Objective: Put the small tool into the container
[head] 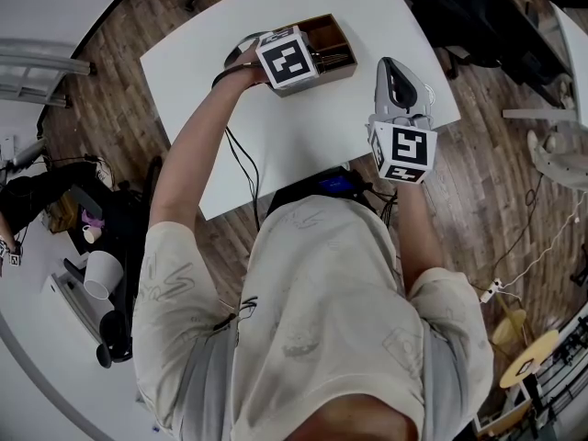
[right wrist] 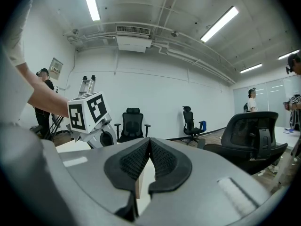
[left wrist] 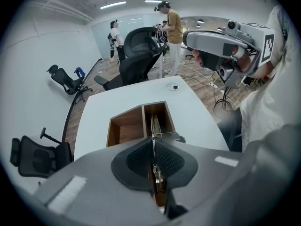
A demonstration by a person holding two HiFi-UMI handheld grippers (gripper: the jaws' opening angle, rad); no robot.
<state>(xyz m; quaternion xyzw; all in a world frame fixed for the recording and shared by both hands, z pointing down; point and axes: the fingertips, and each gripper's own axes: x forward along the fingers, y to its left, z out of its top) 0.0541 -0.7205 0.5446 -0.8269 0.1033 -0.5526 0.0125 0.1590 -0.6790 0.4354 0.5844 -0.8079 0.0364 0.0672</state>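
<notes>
The task is at its placing step. The left claw (left wrist: 154, 147) is clenched on the small tool (left wrist: 153, 126), a thin metal piece seen edge-on between the pads. The tool runs forward from the claw into the wooden container (left wrist: 126, 113), which stands on the white surface (left wrist: 117, 100). In the left gripper view, its far end lies in the right-hand compartment (left wrist: 162, 114), close along the divider. The left-hand compartment (left wrist: 127, 134) looks bare. What kind of tool it is cannot be made out, and whether its tip already rests on the compartment floor cannot be told. A thin wire-like part shows just beside the claw.

The right claw (right wrist: 149, 149) is clenched at its tips with nothing between them, held up off the surface and well apart from the container, so it appears to have no part in this step.

The next move probably calls for the left claw to lower a little if the tool is not yet seated. Its pads would then part so the tool drops along the compartment, and it would lift straight out without catching the divider or the wire-like part.
</notes>
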